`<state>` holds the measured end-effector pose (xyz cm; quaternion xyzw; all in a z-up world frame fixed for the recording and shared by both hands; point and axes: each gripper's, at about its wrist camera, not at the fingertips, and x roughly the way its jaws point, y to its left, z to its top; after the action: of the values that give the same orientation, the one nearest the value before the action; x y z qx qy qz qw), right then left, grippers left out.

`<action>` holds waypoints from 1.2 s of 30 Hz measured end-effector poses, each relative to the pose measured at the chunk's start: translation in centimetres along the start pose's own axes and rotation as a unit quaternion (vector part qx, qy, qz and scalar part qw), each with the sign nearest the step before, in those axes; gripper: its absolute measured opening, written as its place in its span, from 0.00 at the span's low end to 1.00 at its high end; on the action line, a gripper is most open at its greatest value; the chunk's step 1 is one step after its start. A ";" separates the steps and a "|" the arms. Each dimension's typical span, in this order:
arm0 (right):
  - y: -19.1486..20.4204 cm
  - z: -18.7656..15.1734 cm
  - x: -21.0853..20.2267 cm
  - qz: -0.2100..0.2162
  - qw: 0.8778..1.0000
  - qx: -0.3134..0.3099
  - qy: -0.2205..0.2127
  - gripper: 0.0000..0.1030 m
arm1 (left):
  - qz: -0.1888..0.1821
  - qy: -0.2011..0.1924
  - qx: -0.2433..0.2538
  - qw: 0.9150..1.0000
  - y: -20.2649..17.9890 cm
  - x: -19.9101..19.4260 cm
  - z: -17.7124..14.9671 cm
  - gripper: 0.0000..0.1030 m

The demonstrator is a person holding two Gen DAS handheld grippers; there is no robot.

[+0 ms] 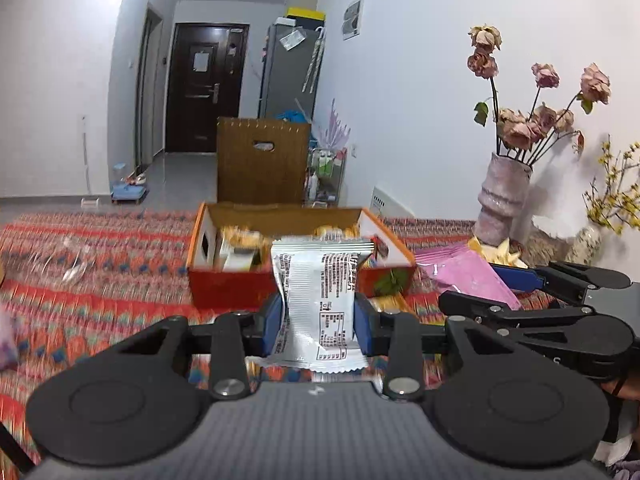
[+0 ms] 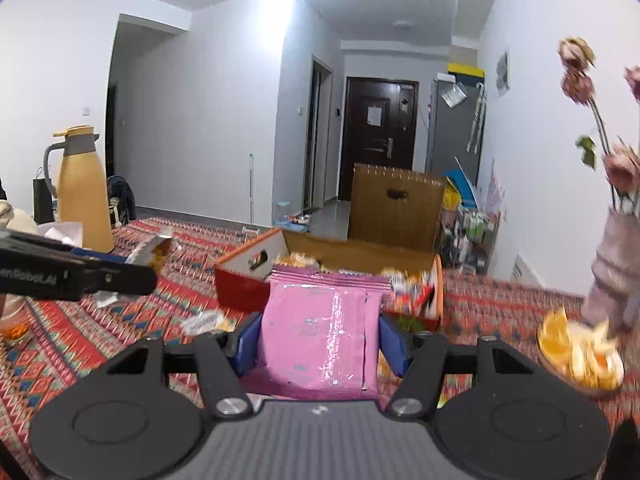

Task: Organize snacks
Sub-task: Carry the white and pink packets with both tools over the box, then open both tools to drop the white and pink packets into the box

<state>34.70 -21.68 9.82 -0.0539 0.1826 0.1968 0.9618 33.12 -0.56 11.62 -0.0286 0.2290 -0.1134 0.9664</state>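
L gripper (image 1: 320, 316) clamped on white snack pkt (image 1: 320, 300), R gripper (image 2: 320, 340) clamped on pink pkt (image 2: 320, 336) — orange box (image 1: 232, 288) just beyond, snacks inside.

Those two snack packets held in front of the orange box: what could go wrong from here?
1. The left tool pinches the silver printed packet only at its lower part, so it might slip out.
2. The open orange cardboard box already holds snacks, so the pink foil packet in the right tool may not fit flat.
3. Both tools sit close together and could bump.
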 end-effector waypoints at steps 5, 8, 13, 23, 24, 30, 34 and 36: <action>-1.7 3.4 4.8 0.012 1.000 -0.005 -0.010 0.59 | -0.004 0.006 0.004 1.000 1.5 6.0 4.2 0.36; -3.0 5.0 8.5 0.016 1.000 0.007 -0.010 0.59 | -0.021 0.024 -0.029 0.999 3.0 10.6 6.0 0.36; -4.9 6.2 16.0 0.011 0.999 0.031 0.014 0.59 | -0.013 0.029 -0.031 0.999 4.1 17.1 7.7 0.37; -7.2 4.3 30.1 0.004 0.992 0.065 0.108 0.59 | 0.028 0.102 -0.012 0.994 6.5 33.1 10.1 0.43; -7.2 4.1 30.8 0.002 0.991 0.068 0.114 0.59 | 0.027 0.112 -0.017 0.993 6.9 34.5 10.0 0.45; -6.6 3.5 32.4 0.004 0.986 0.049 0.158 0.75 | 0.030 0.112 -0.027 0.993 7.5 36.7 9.1 0.65; -7.7 3.9 31.4 -0.010 0.986 0.055 0.154 0.79 | 0.037 0.106 -0.026 0.993 7.5 35.3 9.3 0.70; -8.2 4.4 30.6 -0.019 0.987 0.053 0.149 0.79 | 0.038 0.105 -0.025 0.993 7.6 34.1 9.7 0.70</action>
<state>65.58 -17.40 2.80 -0.0347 0.3333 0.1585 0.9288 68.72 -1.08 4.64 -0.0321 0.3334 -0.0730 0.9394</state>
